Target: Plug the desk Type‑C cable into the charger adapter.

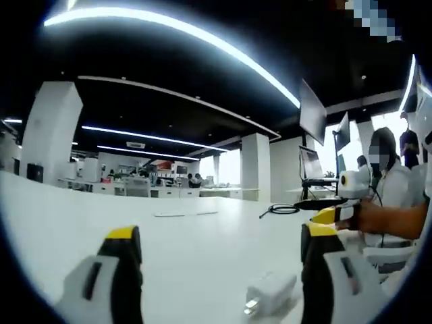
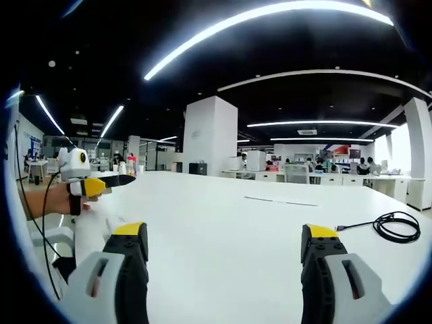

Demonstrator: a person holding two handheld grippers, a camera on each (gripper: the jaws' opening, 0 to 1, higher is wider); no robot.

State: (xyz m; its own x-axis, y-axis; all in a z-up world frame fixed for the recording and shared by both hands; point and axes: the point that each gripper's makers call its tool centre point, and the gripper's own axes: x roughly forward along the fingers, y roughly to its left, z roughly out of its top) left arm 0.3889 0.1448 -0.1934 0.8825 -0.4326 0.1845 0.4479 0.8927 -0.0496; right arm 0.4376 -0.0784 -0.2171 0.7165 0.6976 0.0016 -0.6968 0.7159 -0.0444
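- The left gripper [image 1: 219, 266] was held over the white tabletop [image 1: 135, 223], jaws wide apart.
- A white charger adapter [image 1: 270, 293] was seen between them, near the right jaw.
- A coiled black cable [image 1: 283, 210] lay farther off.
- The right gripper [image 1: 324, 209] was held in a hand [image 1: 368, 216].

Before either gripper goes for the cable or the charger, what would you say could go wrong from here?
1. The white charger adapter lies loose on the smooth white table, so the left gripper, jaws open, may push it away instead of gripping it.
2. The black Type-C cable is coiled, with its plug end pointing at the right gripper; pulling the plug may drag the whole coil.
3. The adapter's port faces are hard to see, so alignment could fail.
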